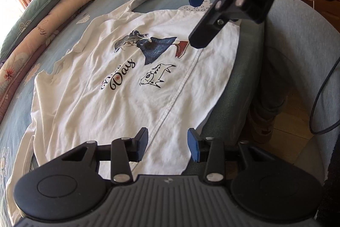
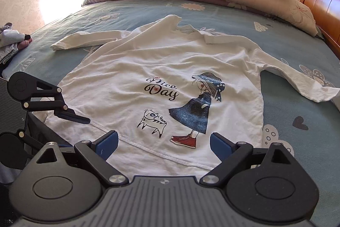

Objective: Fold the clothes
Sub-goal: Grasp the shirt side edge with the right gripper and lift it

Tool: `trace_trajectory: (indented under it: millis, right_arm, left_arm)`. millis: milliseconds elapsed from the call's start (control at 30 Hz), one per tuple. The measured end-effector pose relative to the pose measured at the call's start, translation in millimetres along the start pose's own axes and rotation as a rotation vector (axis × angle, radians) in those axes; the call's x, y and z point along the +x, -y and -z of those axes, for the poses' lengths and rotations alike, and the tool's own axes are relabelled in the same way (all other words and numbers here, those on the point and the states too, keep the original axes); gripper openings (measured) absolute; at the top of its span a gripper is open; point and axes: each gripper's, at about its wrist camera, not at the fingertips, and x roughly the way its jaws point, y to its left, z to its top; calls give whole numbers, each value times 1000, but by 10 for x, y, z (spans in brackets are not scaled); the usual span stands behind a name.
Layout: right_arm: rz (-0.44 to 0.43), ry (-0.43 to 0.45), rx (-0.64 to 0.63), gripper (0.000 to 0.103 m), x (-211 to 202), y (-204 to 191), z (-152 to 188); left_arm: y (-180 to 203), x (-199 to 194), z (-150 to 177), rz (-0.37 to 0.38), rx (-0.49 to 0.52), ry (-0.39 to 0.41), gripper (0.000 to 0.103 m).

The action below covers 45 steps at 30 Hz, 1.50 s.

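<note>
A white long-sleeved shirt [image 2: 153,69] printed "Nice Day" lies front-up and spread on the blue floral bedsheet [image 2: 297,52], hem toward the grippers; the left gripper [image 1: 167,142] sits at the hem corner, fingers half-parted, a pinch not clearly visible. The right gripper [image 2: 163,144] hovers over the hem, jaws wide, holding nothing.

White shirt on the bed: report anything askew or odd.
The white shirt lies print-up and mostly flat, but the collar is flipped and the far sleeve is rumpled and askew. The hem hangs over the bed edge.
</note>
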Motion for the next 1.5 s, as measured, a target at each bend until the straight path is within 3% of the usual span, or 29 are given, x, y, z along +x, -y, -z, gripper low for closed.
trace_trajectory:
  millis: [133,233,300,367,433,467,567,800,867,967,1033,1067,1100,1167,1267,1500]
  right_arm:
    - [-78,-7,-63,92,29,-172,31]
    - [-165,-43,-172,78,133,-369,93]
    - [-190,-85,-263,56,242,-521,155]
    - [-162,-117,-359,48,351,-658,229]
    - [-134,-136,-439,32,432,-765,292]
    - [-126,-138,-467,17,449,-796,315]
    - [-124,-141,-488,6,442,-828,318]
    - [-132,-125,-450,6,358,-765,227]
    - [-123,-123,-453,6,356,-765,214]
    - [-112,-114,-451,7,359,-771,205]
    - [-94,-108,-453,19,374,-785,207]
    - [-81,-110,-463,30,396,-801,217]
    - [-62,-110,-480,30,423,-823,234]
    - [-5,-117,-526,30,477,-861,274]
    - [78,-123,-573,20,503,-847,327]
    - [172,-129,-572,12,478,-616,353]
  left_arm:
    - [-47,42,6,-3,-25,-10,41]
    - [-86,46,22,-5,-51,-12,41]
    - [-113,6,34,-3,-68,-2,41]
    - [-129,-51,46,0,-79,10,41]
    - [-125,-111,56,11,-76,22,41]
    - [-111,-134,60,21,-68,29,41]
    - [-63,-186,66,50,-44,48,41]
    - [48,-16,41,49,-1,34,43]
    - [34,48,42,9,5,14,24]
    - [-11,63,40,-3,-19,15,16]
    - [-29,48,33,-4,-27,21,16]
    - [-31,38,31,-8,-26,25,16]
    - [-37,21,30,-13,-27,32,16]
    - [-55,-10,37,-16,-30,38,16]
    - [-64,-18,83,-36,-16,29,18]
    - [-39,-39,323,-81,89,-41,23]
